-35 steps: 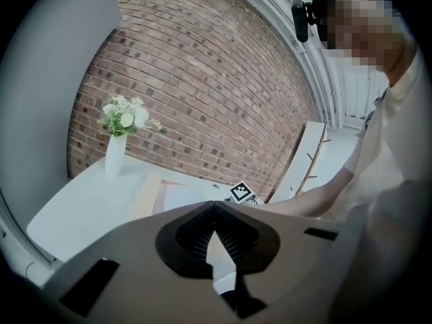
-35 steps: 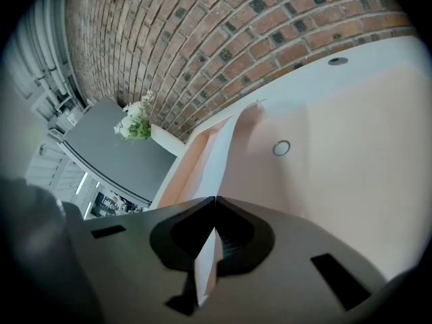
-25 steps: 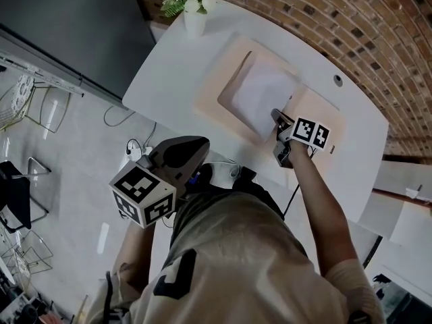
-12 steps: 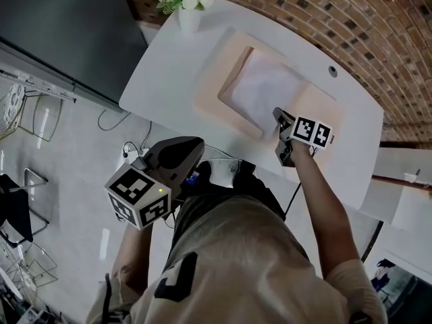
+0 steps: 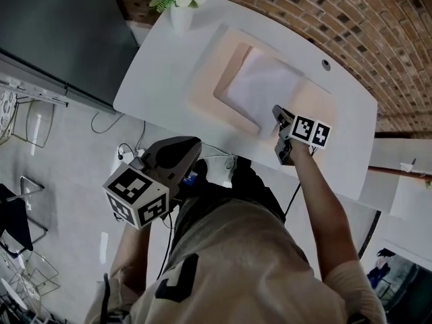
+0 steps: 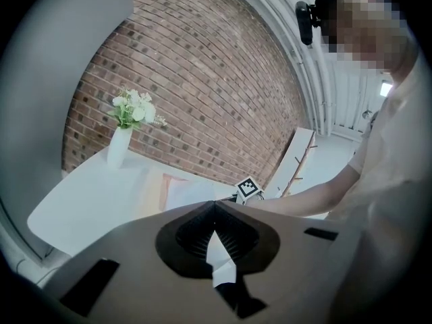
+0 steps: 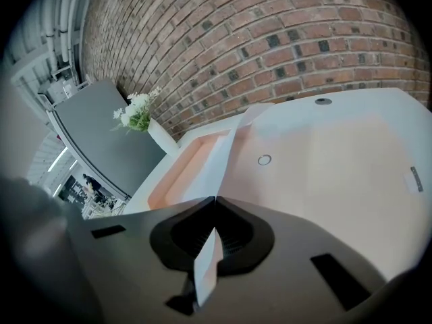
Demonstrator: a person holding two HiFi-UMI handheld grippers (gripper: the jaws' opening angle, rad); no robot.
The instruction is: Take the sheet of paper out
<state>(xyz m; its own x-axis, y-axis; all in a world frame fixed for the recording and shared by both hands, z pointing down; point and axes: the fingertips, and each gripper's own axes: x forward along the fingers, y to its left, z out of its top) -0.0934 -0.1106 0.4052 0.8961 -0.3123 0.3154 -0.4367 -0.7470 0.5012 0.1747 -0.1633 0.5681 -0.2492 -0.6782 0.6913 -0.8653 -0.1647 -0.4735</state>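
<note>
A white sheet of paper [image 5: 262, 86] lies in the recess of a peach tray [image 5: 202, 79] on the white table [image 5: 155, 66]. My right gripper [image 5: 275, 111] is shut on the sheet's near right corner, which is raised off the tray. In the right gripper view the sheet [image 7: 227, 155] runs edge-on away from the shut right gripper [image 7: 215, 198]. My left gripper [image 5: 196, 144] hangs off the table's near edge by the person's body. In its own view the left gripper [image 6: 214, 203] has its tips together, far from the paper [image 6: 189, 193].
A white vase of flowers [image 5: 181, 12] stands at the table's far left corner. A small round hole [image 5: 326, 65] sits in the table beyond the tray. A brick wall [image 5: 378, 25] runs behind, and a dark panel [image 5: 61, 25] is left of the table.
My right gripper has drawn slightly back and up with the paper's corner in it. The left gripper has stayed where it was.
</note>
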